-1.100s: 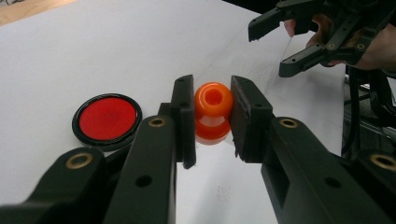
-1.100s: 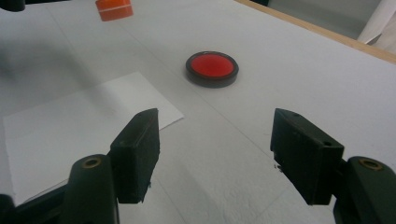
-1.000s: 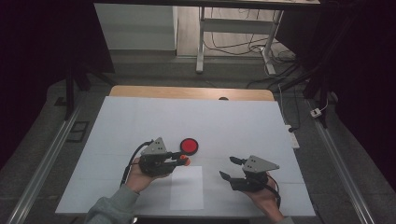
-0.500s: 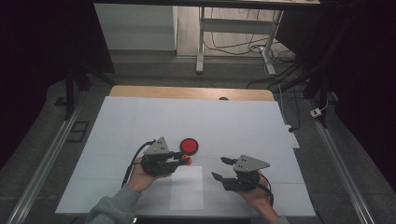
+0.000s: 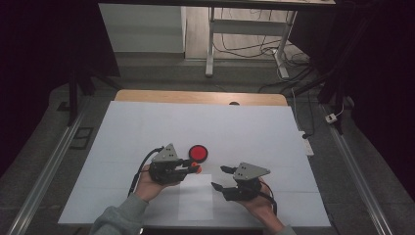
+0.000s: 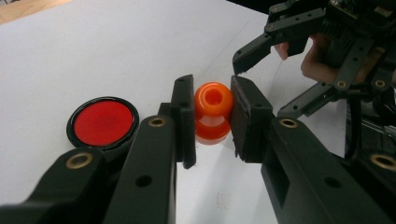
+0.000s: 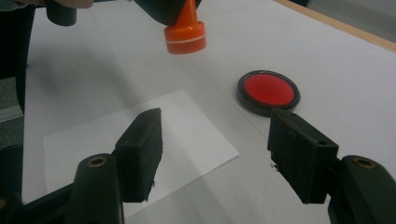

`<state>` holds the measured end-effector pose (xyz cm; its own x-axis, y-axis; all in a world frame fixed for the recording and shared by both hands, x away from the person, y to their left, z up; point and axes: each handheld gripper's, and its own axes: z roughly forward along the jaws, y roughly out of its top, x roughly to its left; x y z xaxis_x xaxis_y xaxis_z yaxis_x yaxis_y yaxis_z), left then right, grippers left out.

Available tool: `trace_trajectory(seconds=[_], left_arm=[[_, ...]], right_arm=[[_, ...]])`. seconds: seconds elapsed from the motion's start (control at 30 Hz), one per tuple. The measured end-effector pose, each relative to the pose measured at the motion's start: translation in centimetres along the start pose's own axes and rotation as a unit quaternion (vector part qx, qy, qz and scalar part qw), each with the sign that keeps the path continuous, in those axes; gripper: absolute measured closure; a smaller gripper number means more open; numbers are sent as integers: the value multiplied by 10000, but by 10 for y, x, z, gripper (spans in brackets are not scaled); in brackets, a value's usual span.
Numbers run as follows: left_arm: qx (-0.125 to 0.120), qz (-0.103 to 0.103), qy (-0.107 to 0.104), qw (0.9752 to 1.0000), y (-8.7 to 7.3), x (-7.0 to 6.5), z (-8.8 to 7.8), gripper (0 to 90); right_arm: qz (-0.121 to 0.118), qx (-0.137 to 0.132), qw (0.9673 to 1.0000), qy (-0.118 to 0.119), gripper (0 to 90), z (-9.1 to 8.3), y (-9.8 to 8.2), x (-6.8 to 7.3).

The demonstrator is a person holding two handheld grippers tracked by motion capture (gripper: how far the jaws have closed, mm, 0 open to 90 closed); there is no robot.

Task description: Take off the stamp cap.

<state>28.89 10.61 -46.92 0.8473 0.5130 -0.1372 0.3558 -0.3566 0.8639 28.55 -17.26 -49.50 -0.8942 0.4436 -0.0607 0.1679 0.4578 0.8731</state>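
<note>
Left gripper view puts the orange stamp [image 6: 213, 112] squarely between my left gripper's [image 6: 213, 116] pads, which are clamped on its knobbed handle. It hangs upright, its long axis vertical, with the flat base pointing down just above the table. The red ink pad [image 6: 102, 122], a round black-rimmed dish, lies flat on the table just beside the stamp, to its left in this view. My right gripper [image 5: 219, 177] hovers nearby with its jaws apart and nothing between them, over the near edge of the white paper sheet [image 7: 140, 140]. I judge my left hand is the one to act, the pad being close to it. Everything rests on a white tabletop [image 5: 244, 132]; beyond its wooden far edge are dim floor, cables and desk legs.
</note>
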Motion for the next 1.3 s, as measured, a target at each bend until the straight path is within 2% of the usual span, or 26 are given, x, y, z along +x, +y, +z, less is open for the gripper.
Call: trace_trajectory(seconds=[0.2,0.8,1.3], left_arm=[[9,10,-22,10000,0,-1,1,716],[-18,5,-24,10000,1,-2,1,716],[-16,-1,-10,10000,0,-2,1,716]], right_arm=[[-44,-2,10000,81,352,8,5,4],[-238,18,9996,129,356,28,21,9],[-376,197,9991,50,399,41,28,16]])
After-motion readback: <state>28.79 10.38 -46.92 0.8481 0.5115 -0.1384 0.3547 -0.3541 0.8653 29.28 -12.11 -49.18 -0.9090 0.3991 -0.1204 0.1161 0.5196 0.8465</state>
